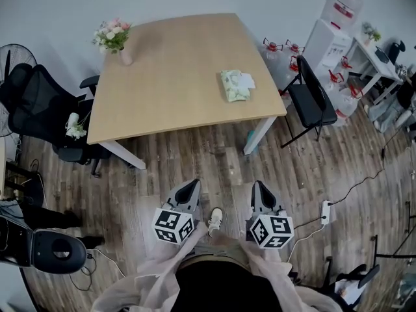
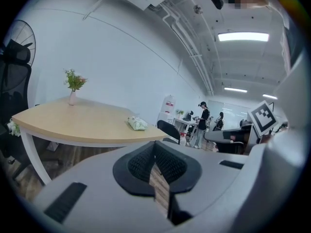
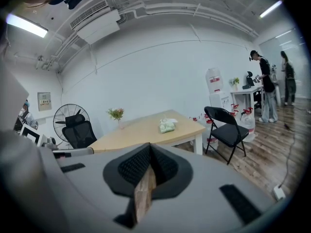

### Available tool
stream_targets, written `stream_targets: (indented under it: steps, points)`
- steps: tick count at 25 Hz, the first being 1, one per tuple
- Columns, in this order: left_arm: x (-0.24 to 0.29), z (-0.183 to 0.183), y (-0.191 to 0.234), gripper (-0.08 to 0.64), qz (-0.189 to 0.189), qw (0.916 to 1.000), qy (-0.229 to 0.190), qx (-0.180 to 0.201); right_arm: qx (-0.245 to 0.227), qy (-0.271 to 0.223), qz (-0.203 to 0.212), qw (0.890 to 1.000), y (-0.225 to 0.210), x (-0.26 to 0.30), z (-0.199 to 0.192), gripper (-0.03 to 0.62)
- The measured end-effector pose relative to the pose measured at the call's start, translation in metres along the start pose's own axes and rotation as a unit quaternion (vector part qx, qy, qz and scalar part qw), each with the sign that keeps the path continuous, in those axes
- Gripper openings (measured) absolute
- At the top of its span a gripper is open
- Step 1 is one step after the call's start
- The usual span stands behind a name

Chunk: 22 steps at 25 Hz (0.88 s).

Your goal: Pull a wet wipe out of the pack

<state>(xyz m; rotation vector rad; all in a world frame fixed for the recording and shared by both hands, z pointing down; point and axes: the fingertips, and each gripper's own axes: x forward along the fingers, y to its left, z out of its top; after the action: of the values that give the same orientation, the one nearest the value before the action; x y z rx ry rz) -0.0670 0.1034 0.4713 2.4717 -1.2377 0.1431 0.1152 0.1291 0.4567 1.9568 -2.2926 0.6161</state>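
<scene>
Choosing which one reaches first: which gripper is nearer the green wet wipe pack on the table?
Right, narrowly. Both are short of the wooden table; the green wet wipe pack lies ahead, just left of the right gripper and farther right of the left gripper.

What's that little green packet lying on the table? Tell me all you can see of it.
The wipes pack is a small, soft-looking pouch, pale green, lying flat near the right edge of the wooden table. Something white shows at its right side, a flap or a wipe; I cannot tell which. Only the table touches it.
</scene>
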Motion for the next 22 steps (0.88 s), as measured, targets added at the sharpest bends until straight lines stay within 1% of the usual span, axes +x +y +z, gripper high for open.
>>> stream_targets:
  steps: [11, 18, 22]
  points:
    - [0.055, 0.015, 0.024, 0.011, 0.009, 0.9999, 0.0, -0.005, -0.005, 0.011, 0.009, 1.0, -0.021, 0.057, 0.017, 0.011]
    - [0.086, 0.025, 0.044, 0.011, 0.026, 0.9996, -0.005, -0.005, -0.01, 0.011, 0.026, 1.0, -0.03, 0.098, 0.028, 0.011]
    - [0.1, 0.024, 0.052, 0.011, 0.031, 0.9995, -0.006, -0.009, -0.011, 0.014, 0.033, 0.999, -0.034, 0.114, 0.028, 0.011]
